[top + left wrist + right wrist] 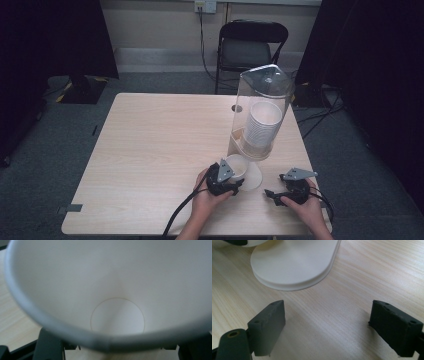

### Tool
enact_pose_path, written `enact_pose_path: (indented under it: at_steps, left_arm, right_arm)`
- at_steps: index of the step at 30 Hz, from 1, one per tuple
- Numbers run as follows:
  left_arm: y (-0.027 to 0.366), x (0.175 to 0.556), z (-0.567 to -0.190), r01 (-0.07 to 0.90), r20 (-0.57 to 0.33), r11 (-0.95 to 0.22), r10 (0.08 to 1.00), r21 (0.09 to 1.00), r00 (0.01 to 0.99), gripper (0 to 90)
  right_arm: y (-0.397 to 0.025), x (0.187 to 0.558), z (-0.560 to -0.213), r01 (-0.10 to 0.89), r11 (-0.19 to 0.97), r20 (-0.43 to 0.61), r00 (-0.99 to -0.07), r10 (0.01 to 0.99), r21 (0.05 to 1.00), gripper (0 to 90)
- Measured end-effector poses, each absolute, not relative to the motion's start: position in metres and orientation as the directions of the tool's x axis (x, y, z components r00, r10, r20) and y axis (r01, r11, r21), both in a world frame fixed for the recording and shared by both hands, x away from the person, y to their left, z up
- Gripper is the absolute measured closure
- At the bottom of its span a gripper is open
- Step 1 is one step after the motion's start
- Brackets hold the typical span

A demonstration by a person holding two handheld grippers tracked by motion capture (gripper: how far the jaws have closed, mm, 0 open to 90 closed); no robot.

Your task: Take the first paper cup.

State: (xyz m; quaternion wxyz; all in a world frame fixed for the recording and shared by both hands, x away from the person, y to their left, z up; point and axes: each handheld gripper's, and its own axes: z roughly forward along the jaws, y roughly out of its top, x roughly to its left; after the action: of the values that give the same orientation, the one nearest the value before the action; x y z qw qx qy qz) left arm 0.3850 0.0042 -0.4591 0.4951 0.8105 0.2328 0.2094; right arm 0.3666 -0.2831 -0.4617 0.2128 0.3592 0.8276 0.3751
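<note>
A white paper cup (238, 166) sits tilted between the jaws of my left gripper (233, 179), just in front of the dispenser's base. In the left gripper view the cup (117, 290) opens toward the camera, and the gripper (120, 351) is shut on its lower wall. A clear tube dispenser (263, 95) holds a stack of white cups (262, 122) and stands on a cream base (252, 175). My right gripper (270, 194) rests low over the table to the right of the base. In the right gripper view it (327, 322) stands open over bare wood, with the base (294, 262) just ahead.
The wooden table (150, 150) has free room across its left and middle. A black folding chair (250, 45) stands behind the far edge. Cables trail from both grippers toward the table's near edge.
</note>
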Motion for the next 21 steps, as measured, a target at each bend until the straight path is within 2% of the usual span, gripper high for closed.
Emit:
enact_pose_path:
  at_steps: [1,10,15,21]
  left_arm:
    - [0.005,0.385,-0.459,0.196,0.081,-0.397,0.583,0.897,0.808,34.3]
    - [0.014,0.375,-0.456,0.191,0.107,-0.411,0.601,0.891,0.792,33.5]
    - [0.037,0.373,-0.448,0.161,0.142,-0.403,0.623,0.901,0.769,32.9]
    - [0.073,0.376,-0.441,0.194,0.126,-0.380,0.671,0.904,0.730,32.6]
  right_arm:
    - [-0.283,0.367,-0.462,0.435,0.460,-0.081,-0.652,0.754,0.774,12.3]
    - [-0.285,0.367,-0.462,0.431,0.465,-0.082,-0.659,0.747,0.773,12.3]
    - [-0.285,0.367,-0.462,0.429,0.467,-0.084,-0.661,0.746,0.773,12.3]
    - [-0.285,0.367,-0.462,0.429,0.467,-0.084,-0.661,0.745,0.773,12.3]
